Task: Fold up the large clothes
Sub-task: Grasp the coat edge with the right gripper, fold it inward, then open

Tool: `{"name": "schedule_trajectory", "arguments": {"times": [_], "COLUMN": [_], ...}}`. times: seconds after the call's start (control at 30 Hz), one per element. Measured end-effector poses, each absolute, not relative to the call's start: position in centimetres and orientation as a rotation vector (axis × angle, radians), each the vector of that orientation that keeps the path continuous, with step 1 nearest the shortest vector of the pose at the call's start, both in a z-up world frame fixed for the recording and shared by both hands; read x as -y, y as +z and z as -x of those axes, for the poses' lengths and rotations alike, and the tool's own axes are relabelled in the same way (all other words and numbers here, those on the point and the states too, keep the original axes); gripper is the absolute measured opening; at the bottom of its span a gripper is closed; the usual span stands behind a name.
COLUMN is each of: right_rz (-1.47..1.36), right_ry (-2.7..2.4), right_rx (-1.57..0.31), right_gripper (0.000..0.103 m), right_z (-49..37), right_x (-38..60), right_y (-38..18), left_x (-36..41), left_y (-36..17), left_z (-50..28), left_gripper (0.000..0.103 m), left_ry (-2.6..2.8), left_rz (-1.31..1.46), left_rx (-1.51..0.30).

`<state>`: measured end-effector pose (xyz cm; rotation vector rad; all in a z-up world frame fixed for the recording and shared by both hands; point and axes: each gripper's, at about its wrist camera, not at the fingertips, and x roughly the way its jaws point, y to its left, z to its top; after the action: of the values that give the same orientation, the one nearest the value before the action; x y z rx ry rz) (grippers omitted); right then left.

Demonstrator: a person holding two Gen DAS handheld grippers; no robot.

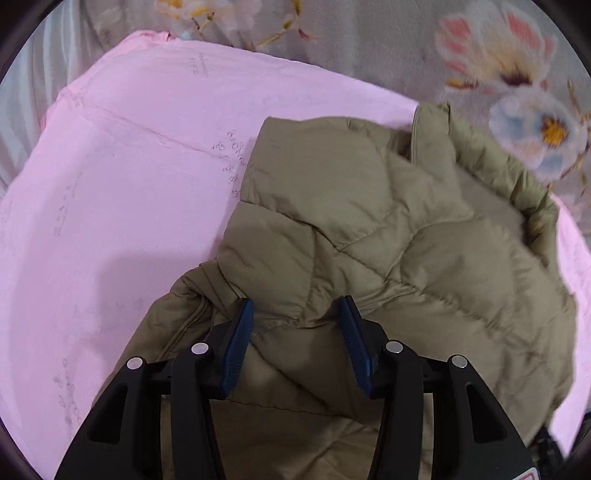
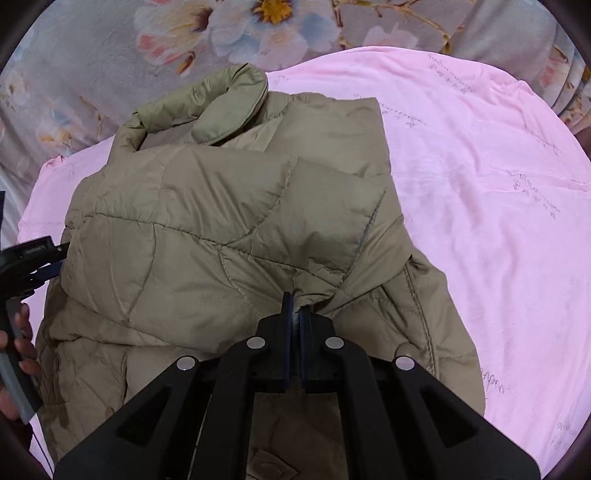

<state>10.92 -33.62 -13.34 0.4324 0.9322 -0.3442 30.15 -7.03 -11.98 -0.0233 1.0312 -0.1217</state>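
An olive quilted puffer jacket (image 1: 369, 206) (image 2: 207, 221) lies bunched on a pink sheet (image 1: 110, 184) (image 2: 480, 203), its collar at the far end. My left gripper (image 1: 295, 306) stands about half wide, its blue pads (image 1: 240, 332) pressing on a thick puffy fold of the jacket's near edge. In the right wrist view that left gripper (image 2: 40, 258) reaches in at the jacket's left side, its fingertips hidden under the fabric. My right gripper (image 2: 295, 304) is shut, with a thin pinch of the jacket's near edge between its pads.
A grey blanket with large flowers (image 1: 498, 55) (image 2: 221, 29) lies beyond the pink sheet. A person's hand (image 2: 22, 354) holds the left gripper's handle at the left edge. Bare pink sheet spreads to the left in the left wrist view and to the right in the right wrist view.
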Motion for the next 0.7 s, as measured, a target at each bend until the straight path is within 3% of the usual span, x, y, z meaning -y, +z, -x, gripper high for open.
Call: {"name": "schedule_trajectory", "arguments": {"times": [0.07,0.23,0.37,0.53,0.7], "right_rz": [-0.449,-0.497,-0.482,-0.418,-0.392], "right_ry": [-0.373,-0.450,-0.367,-0.247,-0.181], "right_rx": [-0.924,-0.793,-0.750,-0.799,-0.884], "right_gripper": [0.009,0.013,0.013,0.013,0.013], "right_z": [-10.7,-8.1,-10.2,-15.5,-18.8], "right_x": [34.1,35.2,34.4,30.7,27.4], "right_y": [-12.4,-7.7,-5.2,-7.3,-11.4], "left_x": [7.8,7.2,4.2,4.1,8.2], "left_y": [-12.6,-12.1,-8.6,-5.2,-7.7], "left_z": [-29.5,-29.4,-29.2,-30.1,-30.9], "left_gripper": [0.049,0.048,0.037,0.037,0.038], "left_ry": [-0.096,-0.079,-0.038,-0.085,-0.162], "left_rz": [-0.081,-0.121,-0.008,0.108,0.028], "left_rx": [-1.003,-1.014,-0.994,-0.944,-0.989]}}
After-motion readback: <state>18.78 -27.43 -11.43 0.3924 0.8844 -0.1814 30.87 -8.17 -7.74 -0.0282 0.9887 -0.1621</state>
